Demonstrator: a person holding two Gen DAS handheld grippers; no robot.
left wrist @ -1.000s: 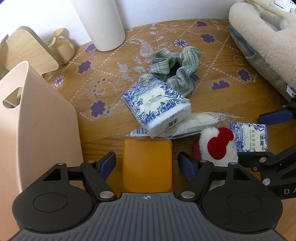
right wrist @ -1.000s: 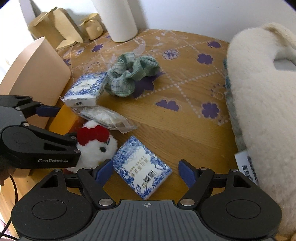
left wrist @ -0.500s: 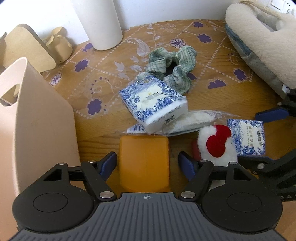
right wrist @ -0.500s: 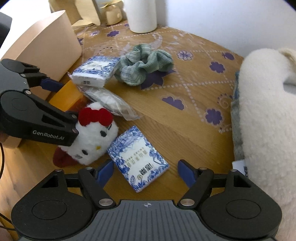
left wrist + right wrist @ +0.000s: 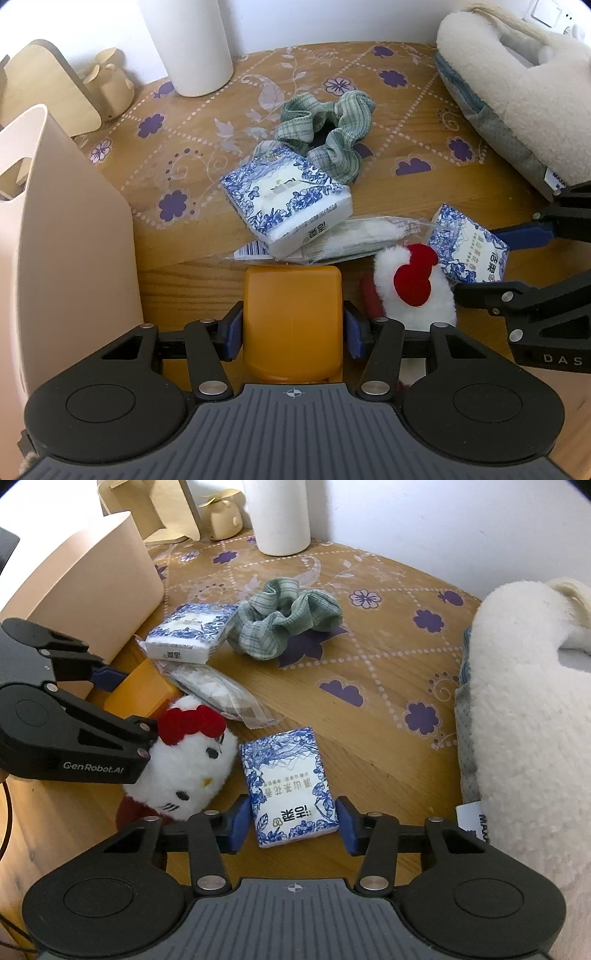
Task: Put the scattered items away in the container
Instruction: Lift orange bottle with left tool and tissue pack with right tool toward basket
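My left gripper [image 5: 293, 334] points down over an orange box [image 5: 291, 317]; its jaws are closing and the blue pads meet the box's two sides. My right gripper [image 5: 293, 823] is closing on a blue-and-white tissue pack [image 5: 291, 786], pads against its long edges. Between the two lies a white plush with a red bow [image 5: 413, 295]. Behind them are a second tissue pack [image 5: 288, 199] resting on a clear plastic packet [image 5: 354, 240], and a green scrunchie [image 5: 328, 129]. The pale pink container [image 5: 74, 240] stands just left of the orange box.
A white cylinder [image 5: 188, 44], a wooden stand [image 5: 48, 88] and a small wooden figure [image 5: 110, 85] line the back wall. A large fluffy white item [image 5: 517, 92] fills the right side. A flowered transparent mat [image 5: 207, 122] covers the far half of the wooden table.
Both grippers' jaws have narrowed from wide apart to the sides of the orange box and the tissue pack. The right gripper has rolled, so the pack now lies square between its fingers.
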